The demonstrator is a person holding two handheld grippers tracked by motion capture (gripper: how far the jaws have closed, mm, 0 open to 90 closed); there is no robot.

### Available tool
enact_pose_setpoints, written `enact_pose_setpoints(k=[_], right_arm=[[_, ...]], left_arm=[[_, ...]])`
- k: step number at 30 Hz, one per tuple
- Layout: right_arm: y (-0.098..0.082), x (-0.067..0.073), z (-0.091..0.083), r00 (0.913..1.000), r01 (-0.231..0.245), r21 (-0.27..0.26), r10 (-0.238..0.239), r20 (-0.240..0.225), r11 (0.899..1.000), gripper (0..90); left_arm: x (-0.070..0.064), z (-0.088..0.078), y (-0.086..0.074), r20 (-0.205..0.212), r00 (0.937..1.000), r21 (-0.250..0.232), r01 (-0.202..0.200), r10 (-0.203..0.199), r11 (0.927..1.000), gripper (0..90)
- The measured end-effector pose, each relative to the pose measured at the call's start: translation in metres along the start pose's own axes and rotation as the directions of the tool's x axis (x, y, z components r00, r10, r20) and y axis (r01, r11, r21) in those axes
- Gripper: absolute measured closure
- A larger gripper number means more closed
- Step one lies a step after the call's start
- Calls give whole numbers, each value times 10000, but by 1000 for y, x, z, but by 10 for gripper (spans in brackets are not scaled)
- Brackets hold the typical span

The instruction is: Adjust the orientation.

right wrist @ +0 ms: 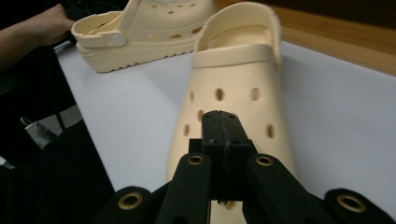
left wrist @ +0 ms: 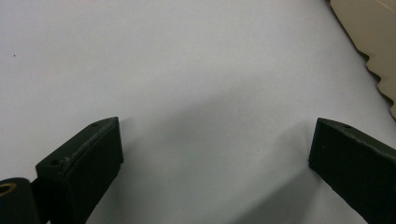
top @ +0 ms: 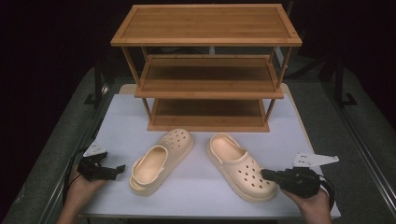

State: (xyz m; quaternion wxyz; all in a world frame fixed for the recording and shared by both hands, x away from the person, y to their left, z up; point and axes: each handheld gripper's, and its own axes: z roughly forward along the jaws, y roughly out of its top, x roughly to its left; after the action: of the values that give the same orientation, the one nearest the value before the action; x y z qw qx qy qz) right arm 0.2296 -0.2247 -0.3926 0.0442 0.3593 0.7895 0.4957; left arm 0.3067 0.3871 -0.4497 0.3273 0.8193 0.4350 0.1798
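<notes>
no readable text, labels, brands or numbers anywhere

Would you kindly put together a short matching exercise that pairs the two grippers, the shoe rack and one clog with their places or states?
Things:
1. left gripper
2. right gripper
3. wooden rack
4. left clog

States or places:
A. stands at the far side of the table, shelves bare
B. jaws wide apart over the white tabletop
C. lies with its heel toward the person, untouched
D. jaws shut, above the toe of the right clog

Pairs: 1-B, 2-D, 3-A, 4-C
</notes>
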Motion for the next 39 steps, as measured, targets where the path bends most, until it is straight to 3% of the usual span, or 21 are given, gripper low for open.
enact_pose_setpoints(k=[8, 15, 25, 33, 39], right_arm=[[-9, 16, 16, 9993, 200, 306, -190, -336, 9993, 898], [-19, 29, 16, 9989, 204, 334, -190, -423, 9992, 898], [-28, 30, 27, 9988, 352, 1046, -314, -378, 9939, 899], [-27, 30, 25, 9985, 542, 1103, -538, -64, 9924, 900], [-28, 22, 20, 9991, 363, 1006, -382, 167, 9943, 900]], left_arm=[[0, 0, 0, -8, 10000, -22, 7, -7, 10000, 23], [0, 0, 0, -13, 10000, -21, -1, 1, 10000, 23], [0, 0, 0, -13, 10000, -18, -3, 3, 10000, 23], [0, 0, 0, -18, 10000, -24, -9, 9, 10000, 24], [0, 0, 0, -15, 10000, -20, -10, 10, 10000, 24]])
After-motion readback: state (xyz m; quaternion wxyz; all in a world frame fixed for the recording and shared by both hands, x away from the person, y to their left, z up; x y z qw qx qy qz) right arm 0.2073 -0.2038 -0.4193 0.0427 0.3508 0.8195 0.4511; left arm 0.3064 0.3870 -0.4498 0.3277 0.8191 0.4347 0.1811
